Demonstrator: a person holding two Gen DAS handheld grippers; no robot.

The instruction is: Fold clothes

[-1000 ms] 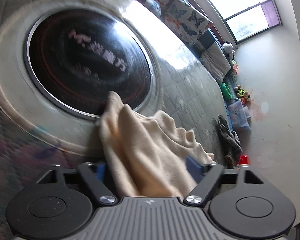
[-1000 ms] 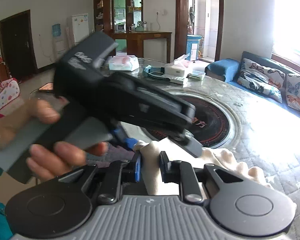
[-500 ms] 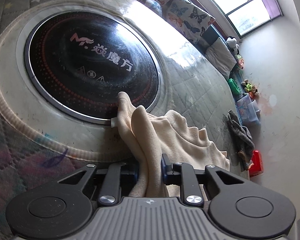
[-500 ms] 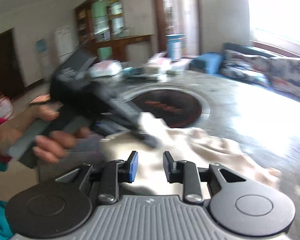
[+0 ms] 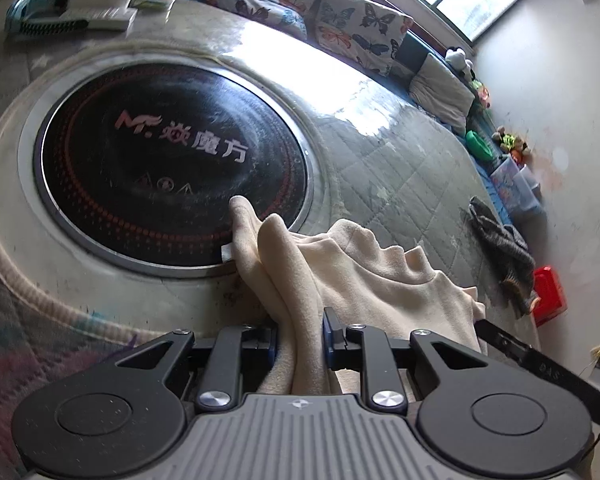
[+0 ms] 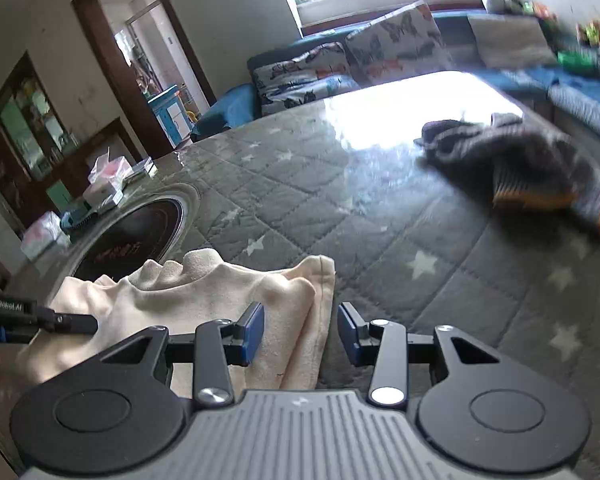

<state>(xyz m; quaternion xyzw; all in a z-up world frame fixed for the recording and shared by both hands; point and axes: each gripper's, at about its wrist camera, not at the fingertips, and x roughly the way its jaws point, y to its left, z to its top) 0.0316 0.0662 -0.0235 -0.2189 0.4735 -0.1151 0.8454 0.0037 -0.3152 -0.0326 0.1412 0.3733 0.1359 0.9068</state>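
1. Left gripper (image 5: 300,340): the jaws are closed on a bunched fold of the cream garment (image 5: 364,280). Cloth fills the whole gap between the blue pads and rises above them in two rounded peaks.
2. Right gripper (image 6: 300,334): the jaws stand apart. The hemmed edge of the cream garment (image 6: 220,296) lies between them, nearer the left pad; neither pad presses the cloth.
3. Garment position — it lies crumpled on the quilted grey table cover (image 6: 380,208), with one end overlapping the rim of the round black cooktop (image 5: 172,168) set into the table.
4. In the right wrist view, the left gripper's black body (image 6: 40,320) enters from the left edge and reaches the far side of the garment. Part of a hand shows at that edge, too little to describe.
5. In the left wrist view, a black part of the right gripper (image 5: 540,364) shows at the lower right, just beside the garment.
6. A dark striped garment (image 6: 512,160) lies well apart from the cream one — near the far edge of the table.
7. Boxes and a teal brush (image 5: 40,20) sit beyond the cooktop.
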